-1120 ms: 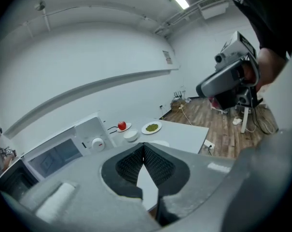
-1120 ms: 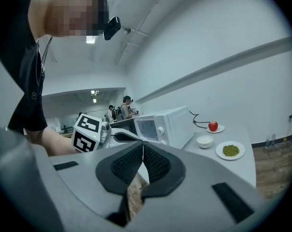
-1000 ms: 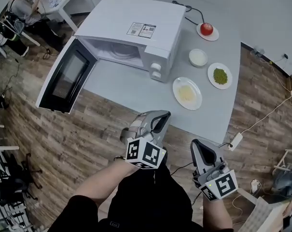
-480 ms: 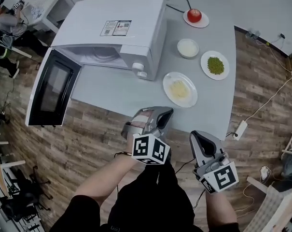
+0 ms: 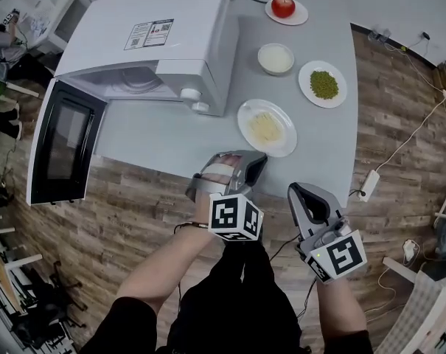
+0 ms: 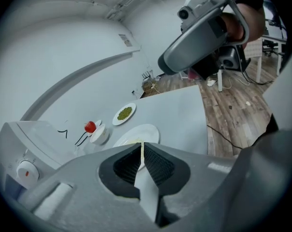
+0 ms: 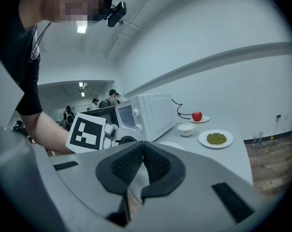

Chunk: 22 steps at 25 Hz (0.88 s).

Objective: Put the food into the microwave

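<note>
Both tools sit low in the head view, over the wood floor (image 5: 119, 220) by the near edge of the tabletop (image 5: 164, 135). The left tool (image 5: 258, 161) is clenched on nothing, its pads meeting in its own view. Its tip shows against that near edge, just below the plate of pale food (image 5: 265, 127). The right tool (image 5: 299, 192), at lower right, is likewise clenched and empty, and lies off the edge.

The food plate lies close to the front edge, right of the microwave (image 5: 164, 50) and apart from it. The microwave door (image 5: 60, 146) stands open at centre left, reaching out past the tabletop over the floor. Bare tabletop runs in front of the open cavity, between door and plate.

Further up the frame a white bowl (image 5: 275, 57), a plate of green food (image 5: 323, 85) and a red fruit (image 5: 283, 6) on a small plate lie spaced apart.
</note>
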### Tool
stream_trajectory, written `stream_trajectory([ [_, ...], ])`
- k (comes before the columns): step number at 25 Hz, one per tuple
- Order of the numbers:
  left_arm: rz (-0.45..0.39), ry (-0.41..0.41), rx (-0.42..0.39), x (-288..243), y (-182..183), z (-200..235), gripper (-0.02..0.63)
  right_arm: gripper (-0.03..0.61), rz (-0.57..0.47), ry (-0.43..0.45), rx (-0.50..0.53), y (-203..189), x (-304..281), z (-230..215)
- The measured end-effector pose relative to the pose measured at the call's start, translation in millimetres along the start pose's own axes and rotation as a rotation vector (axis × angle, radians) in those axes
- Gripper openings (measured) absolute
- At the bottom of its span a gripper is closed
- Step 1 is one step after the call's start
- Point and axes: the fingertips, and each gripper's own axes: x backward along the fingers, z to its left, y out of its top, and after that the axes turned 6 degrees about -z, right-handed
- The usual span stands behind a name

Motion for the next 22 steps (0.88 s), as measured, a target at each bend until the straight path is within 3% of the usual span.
stream_trajectory([
  [2, 0.012, -0.019, -0.014, -9, -4, -2, 0.021, 0.014, 0.002, -0.003, -0.001, -4, 1, -1],
  [5, 0.030, -0.052, -0.035, -19, -10, -8, 0.089, 0.014, 0.007, -0.011, -0.008, -10, 3, -3],
  [9, 0.067, -0.111, -0.107, -30, -18, -19, 0.143, 0.014, 0.004, -0.031, -0.013, -11, 7, -9],
  [22, 0.132, -0.165, -0.267, -51, -20, -23, 0.158, 0.014, -0.009, -0.078, -0.023, -5, 19, -20],
])
